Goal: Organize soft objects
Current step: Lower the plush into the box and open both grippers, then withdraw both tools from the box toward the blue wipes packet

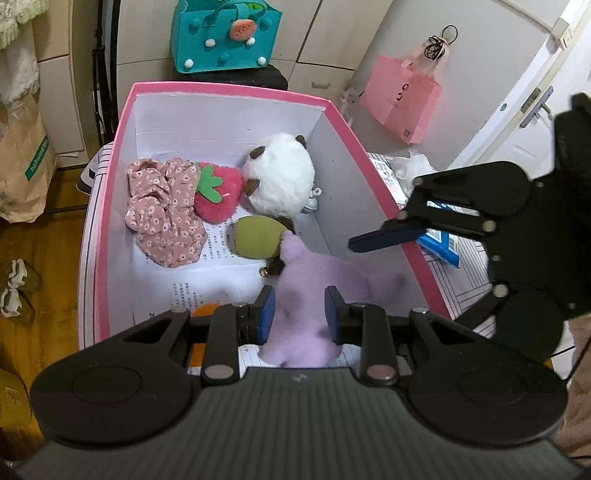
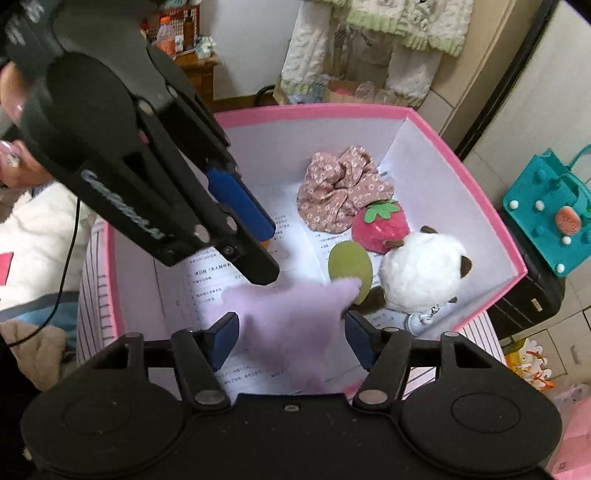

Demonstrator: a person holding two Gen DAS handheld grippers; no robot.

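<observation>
A pink-rimmed white box (image 1: 122, 122) (image 2: 491, 221) holds a floral pink cloth (image 1: 162, 210) (image 2: 340, 188), a strawberry plush (image 1: 218, 192) (image 2: 380, 225), a white panda plush (image 1: 280, 173) (image 2: 421, 273) and a green plush (image 1: 255, 236) (image 2: 351, 269). A lilac plush (image 1: 306, 295) (image 2: 291, 325) lies blurred between the open fingers of both grippers, above the box floor. My left gripper (image 1: 299, 314) is over the box's near end; it shows from the side in the right wrist view (image 2: 258, 251). My right gripper (image 2: 291, 339) is open; in the left wrist view (image 1: 369, 242) it reaches over the box's right wall.
A teal felt bag (image 1: 225, 33) (image 2: 546, 218) stands behind the box. A pink paper bag (image 1: 402, 96) hangs at the right. A blue packet (image 1: 439, 243) lies right of the box. A brown paper bag (image 1: 22, 170) stands on the wooden floor at the left.
</observation>
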